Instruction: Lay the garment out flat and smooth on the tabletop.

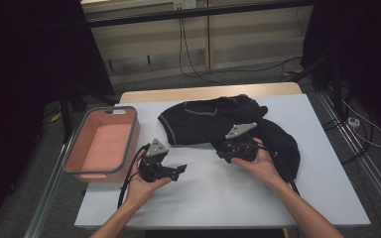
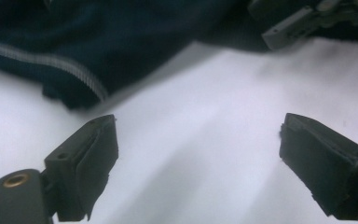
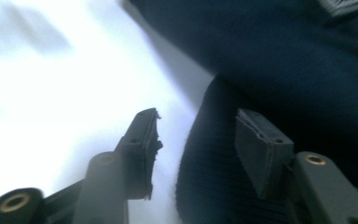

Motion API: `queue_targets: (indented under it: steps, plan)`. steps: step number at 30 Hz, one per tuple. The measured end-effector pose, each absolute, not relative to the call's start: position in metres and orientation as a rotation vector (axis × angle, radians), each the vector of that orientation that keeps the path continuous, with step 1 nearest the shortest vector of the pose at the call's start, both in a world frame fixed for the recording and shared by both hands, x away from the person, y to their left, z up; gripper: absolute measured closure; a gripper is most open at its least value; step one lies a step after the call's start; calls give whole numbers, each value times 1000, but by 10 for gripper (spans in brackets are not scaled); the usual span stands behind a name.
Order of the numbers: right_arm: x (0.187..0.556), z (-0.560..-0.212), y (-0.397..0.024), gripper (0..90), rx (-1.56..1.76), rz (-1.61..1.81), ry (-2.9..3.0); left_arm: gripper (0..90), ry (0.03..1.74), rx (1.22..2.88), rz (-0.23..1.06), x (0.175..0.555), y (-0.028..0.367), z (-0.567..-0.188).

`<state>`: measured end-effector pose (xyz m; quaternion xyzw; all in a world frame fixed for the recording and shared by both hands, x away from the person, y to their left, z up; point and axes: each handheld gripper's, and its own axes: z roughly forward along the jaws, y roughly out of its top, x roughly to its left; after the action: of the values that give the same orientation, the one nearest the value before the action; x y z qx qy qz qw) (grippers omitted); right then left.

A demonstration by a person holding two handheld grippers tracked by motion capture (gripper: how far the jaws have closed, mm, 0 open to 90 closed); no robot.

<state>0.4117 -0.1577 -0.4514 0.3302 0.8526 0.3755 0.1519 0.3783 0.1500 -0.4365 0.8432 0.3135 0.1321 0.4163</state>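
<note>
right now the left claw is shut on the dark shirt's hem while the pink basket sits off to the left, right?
Not quite. The left claw is open, with only bare white table between its jaws, as the left gripper view shows; the dark shirt lies beyond them. The pink basket does sit off to the left.

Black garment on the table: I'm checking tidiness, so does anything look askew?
Yes. The black garment lies crumpled, not flat, one part bunched at the table's right. The pink bin overhangs the left edge.
</note>
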Motion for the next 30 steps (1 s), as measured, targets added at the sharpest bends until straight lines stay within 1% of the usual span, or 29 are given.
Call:
queue_targets:
  steps: [2,3,6,8,12,13,16,18,20,24,26,28,30]
  plan:
    - [415,-459,-153,468,937,1017,2449,103,809,2109,306,373,158,-441]
    - [416,-462,-151,461,937,1003,2449,103,810,2120,322,371,163,-441]
    - [419,-466,-151,490,948,988,2436,103,830,2093,343,364,167,-447]
    - [419,-465,-151,559,980,973,2421,103,810,2096,342,360,162,-449]
    - [419,-467,-150,583,1012,961,2397,105,772,2135,330,358,152,-455]
    - [419,-467,-150,604,1020,964,2398,106,768,2147,323,358,151,-455]
    - [420,-466,-151,696,1029,954,2379,107,767,2163,342,359,152,-457]
    - [419,-467,-151,737,1039,957,2363,108,774,2173,353,361,153,-457]
    - [418,-467,-150,807,1047,957,2355,117,787,2161,359,363,156,-456]
    - [416,-466,-149,872,1064,964,2335,118,821,2153,363,366,160,-457]
    - [414,-463,-151,881,1066,1006,2349,125,835,2154,358,367,161,-457]
    - [408,-459,-151,885,1051,1043,2354,176,844,2156,349,367,161,-457]
    - [401,-454,-150,889,1027,1058,2354,178,846,2167,341,369,161,-458]
